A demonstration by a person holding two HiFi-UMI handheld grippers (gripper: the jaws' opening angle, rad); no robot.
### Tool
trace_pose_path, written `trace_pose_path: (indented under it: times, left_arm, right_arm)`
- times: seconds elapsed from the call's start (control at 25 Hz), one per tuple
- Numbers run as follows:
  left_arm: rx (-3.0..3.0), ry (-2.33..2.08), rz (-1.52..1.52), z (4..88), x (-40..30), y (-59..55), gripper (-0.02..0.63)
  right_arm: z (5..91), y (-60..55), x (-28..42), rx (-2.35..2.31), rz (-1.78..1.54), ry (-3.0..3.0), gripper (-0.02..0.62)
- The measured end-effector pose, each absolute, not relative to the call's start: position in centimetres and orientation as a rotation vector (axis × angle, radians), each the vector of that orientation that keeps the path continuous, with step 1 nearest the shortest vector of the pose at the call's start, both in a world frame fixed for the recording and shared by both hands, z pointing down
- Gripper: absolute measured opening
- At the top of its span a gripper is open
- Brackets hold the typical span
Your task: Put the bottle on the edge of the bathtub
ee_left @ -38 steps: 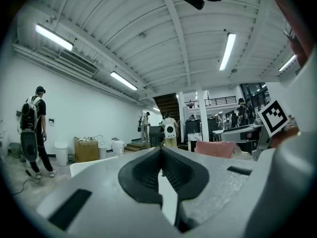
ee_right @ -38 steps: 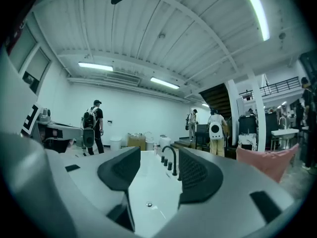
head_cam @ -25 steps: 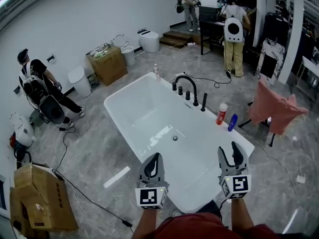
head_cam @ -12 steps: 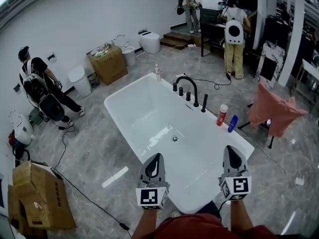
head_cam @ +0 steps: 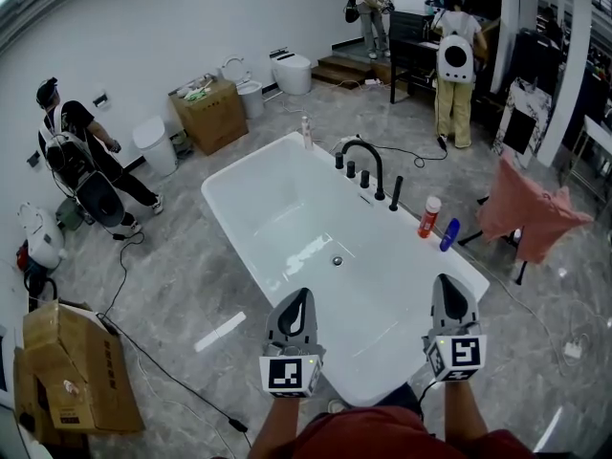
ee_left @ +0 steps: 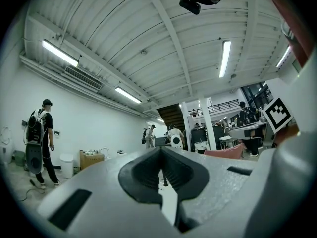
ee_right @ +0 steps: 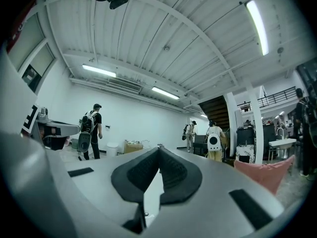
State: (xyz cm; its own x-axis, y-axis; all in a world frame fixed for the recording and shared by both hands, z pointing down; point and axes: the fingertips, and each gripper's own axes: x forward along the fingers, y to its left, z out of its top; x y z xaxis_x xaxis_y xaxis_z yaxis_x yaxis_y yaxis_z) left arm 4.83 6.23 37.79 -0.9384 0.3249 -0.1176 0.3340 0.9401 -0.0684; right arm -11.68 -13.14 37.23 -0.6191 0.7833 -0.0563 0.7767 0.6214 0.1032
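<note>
Both closed and empty, the grey left gripper (head_cam: 299,299) and right gripper (head_cam: 448,286) hover over the white rectangular bathtub (head_cam: 268,208); open the jaws before approaching the red white-capped bottle (head_cam: 428,217).

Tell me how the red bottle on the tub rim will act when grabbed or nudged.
The red bottle stands tall and narrow, so a high push would probably tip it. It sits on the glossy tub rim, so it may slide. The blue bottle is close beside it and could get knocked.

Red btl (head_cam: 428,217) upright on tub rim (head_cam: 251,168), blue btl (head_cam: 448,234) beside
</note>
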Motion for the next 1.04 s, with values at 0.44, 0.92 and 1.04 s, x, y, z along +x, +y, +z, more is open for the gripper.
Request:
trace_pose_path:
  times: [0.44, 0.92, 1.04]
  left_arm:
    - [0.521, 2.964, -0.118, 36.7, 4.0, 6.9, 0.005]
    - [0.516, 2.972, -0.107, 37.3, 3.2, 7.5, 0.005]
    - [0.516, 2.957, -0.127, 37.3, 3.0, 7.8, 0.005]
  right_arm:
    - [36.6, -12.5, -12.6, 1.326, 0.116, 2.734, -0.002]
    - [37.4, -12.2, -13.3, 1.316, 0.128, 2.752, -0.002]
    - [37.5, -12.0, -13.5, 1.315, 0.127, 2.749, -0.002]
